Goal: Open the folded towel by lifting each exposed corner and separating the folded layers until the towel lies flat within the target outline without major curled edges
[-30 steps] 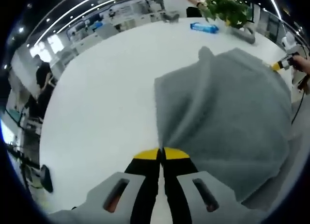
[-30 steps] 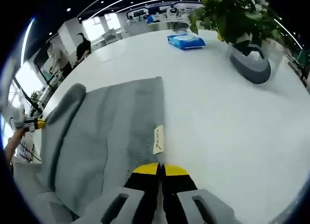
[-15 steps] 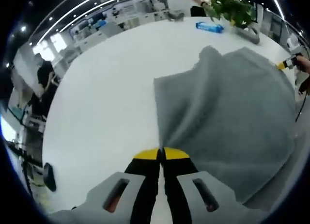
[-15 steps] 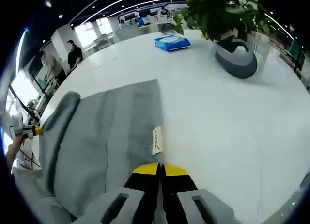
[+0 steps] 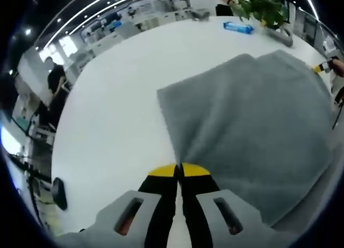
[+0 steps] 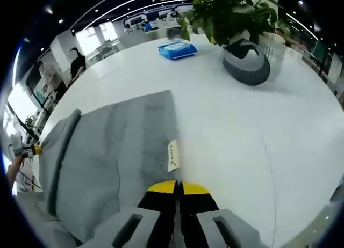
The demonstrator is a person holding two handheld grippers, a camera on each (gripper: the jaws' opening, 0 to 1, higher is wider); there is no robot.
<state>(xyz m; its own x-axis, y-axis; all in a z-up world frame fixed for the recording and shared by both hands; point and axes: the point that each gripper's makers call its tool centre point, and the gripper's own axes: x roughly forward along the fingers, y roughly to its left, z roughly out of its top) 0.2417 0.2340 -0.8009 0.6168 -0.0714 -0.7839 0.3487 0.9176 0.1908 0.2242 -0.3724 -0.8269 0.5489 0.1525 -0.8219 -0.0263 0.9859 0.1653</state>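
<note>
My left gripper: jaws pinched on a towel corner.
My right gripper: jaws clamped on the towel's edge beside its label.
Towel: gray, spread across the white table between both grippers.
Pot: gray, holding a leafy plant.
Blue packet: on the table beyond the towel.

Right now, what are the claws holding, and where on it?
Both are shut on the grey towel: the left claw pinches a corner of it, the right claw pinches its edge just below the white label.
</note>
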